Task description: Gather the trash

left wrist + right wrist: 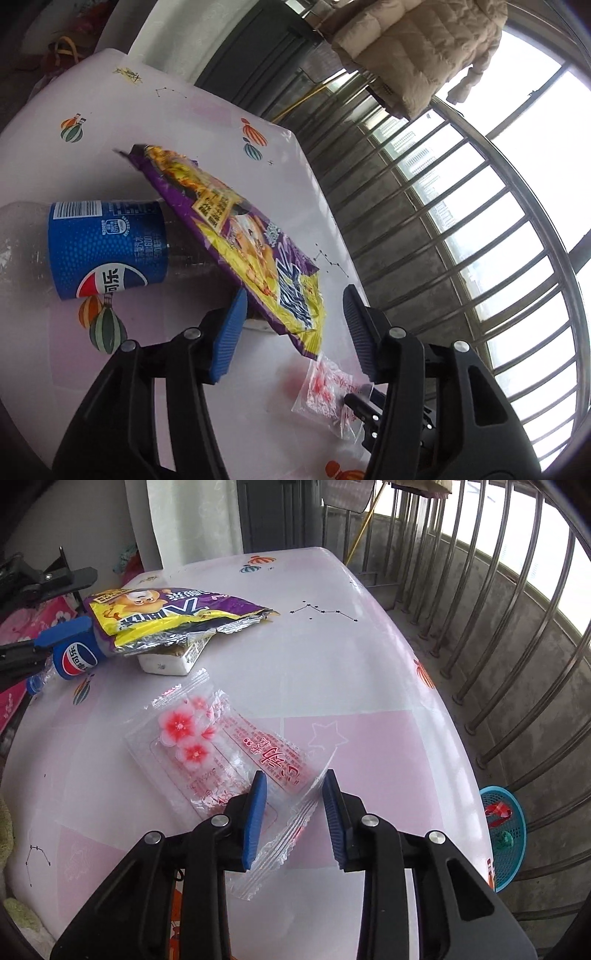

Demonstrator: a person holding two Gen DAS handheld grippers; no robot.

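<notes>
The right gripper (291, 812) hangs with its blue pads apart directly over the near end of the clear plastic wrapper printed with red blossoms (221, 753), which lies flat on the pink surface (369, 686), long axis running away to the left. The left gripper (295, 325), also spread, faces the purple-and-yellow foil snack bag (240, 236) propped on the blue-labelled cola bottle (103, 247).

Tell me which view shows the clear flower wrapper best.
The right wrist view: the clear flower wrapper lies whole and sharp in front of the open right gripper. The left wrist view catches only a small, blurred part of it by that gripper's finger.
</notes>
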